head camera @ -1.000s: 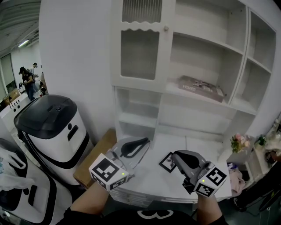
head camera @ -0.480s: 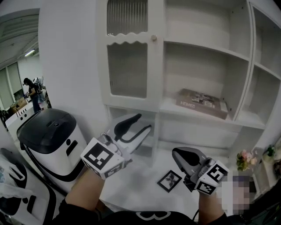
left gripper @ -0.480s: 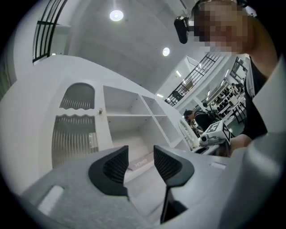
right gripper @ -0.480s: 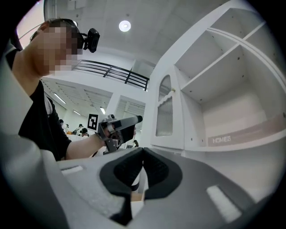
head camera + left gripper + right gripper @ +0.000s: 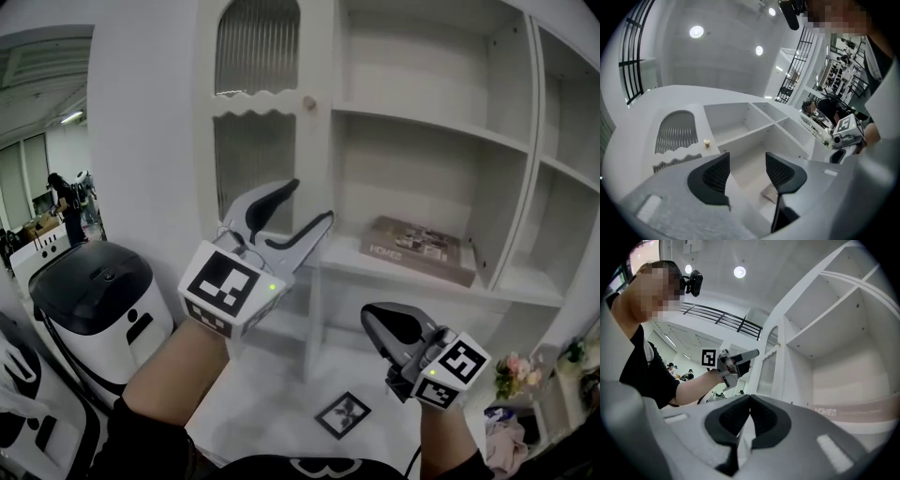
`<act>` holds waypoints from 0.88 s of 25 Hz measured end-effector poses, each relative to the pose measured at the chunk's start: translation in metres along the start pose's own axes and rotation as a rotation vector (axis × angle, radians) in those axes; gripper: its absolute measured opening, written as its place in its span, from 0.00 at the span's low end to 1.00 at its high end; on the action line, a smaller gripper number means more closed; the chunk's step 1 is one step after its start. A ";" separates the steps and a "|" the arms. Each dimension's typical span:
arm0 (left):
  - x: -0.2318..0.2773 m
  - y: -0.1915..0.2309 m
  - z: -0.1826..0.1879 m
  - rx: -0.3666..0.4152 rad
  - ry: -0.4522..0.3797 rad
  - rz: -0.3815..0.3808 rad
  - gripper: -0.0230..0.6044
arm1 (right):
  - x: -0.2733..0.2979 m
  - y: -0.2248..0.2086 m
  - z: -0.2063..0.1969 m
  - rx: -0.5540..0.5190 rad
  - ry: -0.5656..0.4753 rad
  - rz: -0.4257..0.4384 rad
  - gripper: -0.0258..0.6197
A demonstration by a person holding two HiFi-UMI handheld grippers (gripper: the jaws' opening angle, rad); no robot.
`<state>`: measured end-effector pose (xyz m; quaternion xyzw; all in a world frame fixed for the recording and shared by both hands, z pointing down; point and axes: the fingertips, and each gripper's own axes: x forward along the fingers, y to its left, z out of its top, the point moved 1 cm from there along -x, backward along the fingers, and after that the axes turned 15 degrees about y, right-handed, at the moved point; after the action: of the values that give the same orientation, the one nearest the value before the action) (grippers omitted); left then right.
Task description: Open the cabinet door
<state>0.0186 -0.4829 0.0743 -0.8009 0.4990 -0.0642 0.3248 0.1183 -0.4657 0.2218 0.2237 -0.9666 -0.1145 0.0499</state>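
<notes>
Near the white ribbed-glass cabinet door (image 5: pixel 255 112), left tongs (image 5: pixel 309 202) have risen, jaws just opening, empty; right tongs (image 5: pixel 374 323) together; a flat brown book (image 5: pixel 417 248) lies on the white shelf (image 5: pixel 525 292)

Book (image 5: pixel 417 251) on shelf (image 5: pixel 517 287), right of door (image 5: pixel 255 141)

A flat book (image 5: pixel 418 250) lay on its side at three o'clock. A small picture in a black frame (image 5: pixel 342 412) lay flat on a white top at six o'clock. A big white machine with a black lid (image 5: pixel 98 300) stood at eight o'clock. Far behind it, at nine o'clock, a person (image 5: pixel 64 202) stood in another room. A long light (image 5: pixel 72 117) shone at ten o'clock. Some pink flowers (image 5: pixel 511 373) sat at four o'clock.
</notes>
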 end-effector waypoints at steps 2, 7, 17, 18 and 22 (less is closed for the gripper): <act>0.011 0.011 0.011 0.029 -0.013 0.039 0.41 | 0.002 -0.006 0.004 -0.018 0.004 0.000 0.04; 0.039 0.053 0.031 0.041 -0.037 0.130 0.43 | -0.001 -0.020 0.022 -0.075 -0.001 -0.023 0.04; 0.084 0.113 0.035 0.002 -0.027 0.172 0.43 | 0.001 -0.038 0.043 -0.111 -0.012 -0.075 0.04; 0.089 0.117 0.034 0.002 -0.019 0.175 0.43 | 0.003 -0.037 0.044 -0.115 -0.010 -0.077 0.04; 0.106 0.129 0.028 -0.012 -0.002 0.186 0.41 | 0.003 -0.039 0.041 -0.128 0.009 -0.099 0.04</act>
<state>-0.0150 -0.5970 -0.0464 -0.7532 0.5713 -0.0301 0.3248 0.1262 -0.4933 0.1726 0.2682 -0.9448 -0.1775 0.0629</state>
